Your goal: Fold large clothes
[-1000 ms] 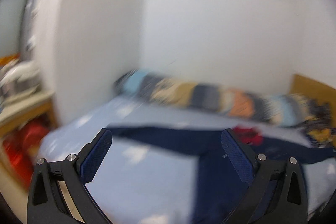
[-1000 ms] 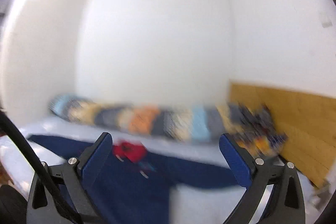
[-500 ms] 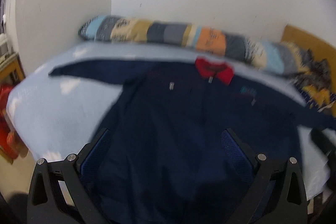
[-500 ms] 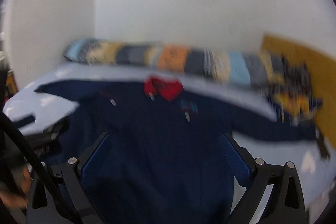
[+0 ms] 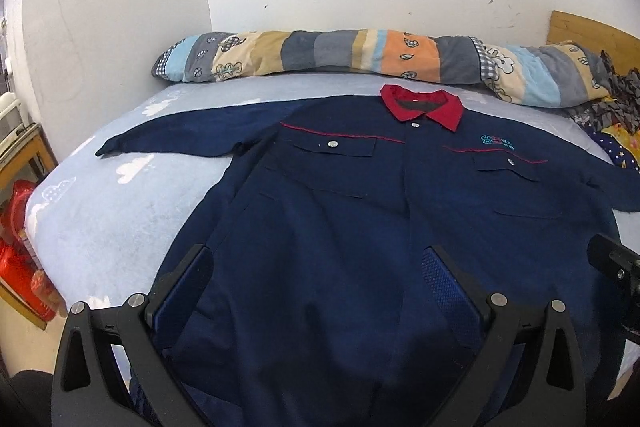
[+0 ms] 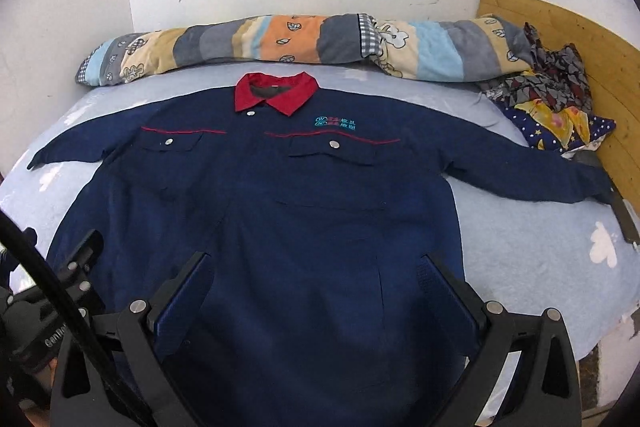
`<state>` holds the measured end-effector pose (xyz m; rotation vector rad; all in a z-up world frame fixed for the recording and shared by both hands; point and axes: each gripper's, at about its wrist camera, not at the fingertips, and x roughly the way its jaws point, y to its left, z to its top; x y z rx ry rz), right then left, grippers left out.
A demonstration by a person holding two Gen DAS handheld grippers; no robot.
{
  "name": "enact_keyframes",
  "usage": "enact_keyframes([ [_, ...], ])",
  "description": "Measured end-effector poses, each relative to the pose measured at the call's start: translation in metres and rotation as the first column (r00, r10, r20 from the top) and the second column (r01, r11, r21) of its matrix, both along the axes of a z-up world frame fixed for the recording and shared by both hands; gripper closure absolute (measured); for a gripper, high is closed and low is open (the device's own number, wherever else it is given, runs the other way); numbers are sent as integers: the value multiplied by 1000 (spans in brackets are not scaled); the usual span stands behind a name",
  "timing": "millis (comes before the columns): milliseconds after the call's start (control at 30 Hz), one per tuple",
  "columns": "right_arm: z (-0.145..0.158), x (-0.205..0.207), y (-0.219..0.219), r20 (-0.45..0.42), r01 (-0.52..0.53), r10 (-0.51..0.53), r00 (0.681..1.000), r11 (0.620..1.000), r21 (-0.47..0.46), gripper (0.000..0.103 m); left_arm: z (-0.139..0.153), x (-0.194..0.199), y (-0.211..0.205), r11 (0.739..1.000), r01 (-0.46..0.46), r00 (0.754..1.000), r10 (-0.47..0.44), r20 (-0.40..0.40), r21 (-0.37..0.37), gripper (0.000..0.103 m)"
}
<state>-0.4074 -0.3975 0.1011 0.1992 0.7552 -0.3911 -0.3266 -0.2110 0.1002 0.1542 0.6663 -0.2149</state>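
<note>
I read little here; teal embroidered logo (image 6: 335, 121) on navy work shirt (image 6: 304, 227) chest, above pocket flap, below red collar: round emblem plus two rows of Chinese characters, strokes too small for me to make out; same logo (image 5: 497, 140) in left wrist view, blurred, unreadable; partial white print "GenRo…" (image 6: 53, 335) on black body of left gripper (image 6: 86, 259) at lower left edge of right wrist view, rest cut off; I see no numbers or other signs.
</note>
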Motion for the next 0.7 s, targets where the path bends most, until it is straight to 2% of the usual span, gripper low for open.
enact_keyframes([
  [100,12,2,9,19,1,-1,1000,1000,-31,0,1,-2,5,1000,16,1000,-16,1,-9,0],
  [300,24,-1,27,40,-4,9,999,991,-133,0,-6,-4,8,999,26,1000,-26,-2,27,0],
  [400,21,0,29,25,-8,12,1000,989,-148,0,-10,-1,12,1000,18,1000,-18,-22,23,0],
  [700,20,0,33,18,-15,18,1000,988,-155,0,-8,-5,13,999,30,1000,-30,-4,45,0],
])
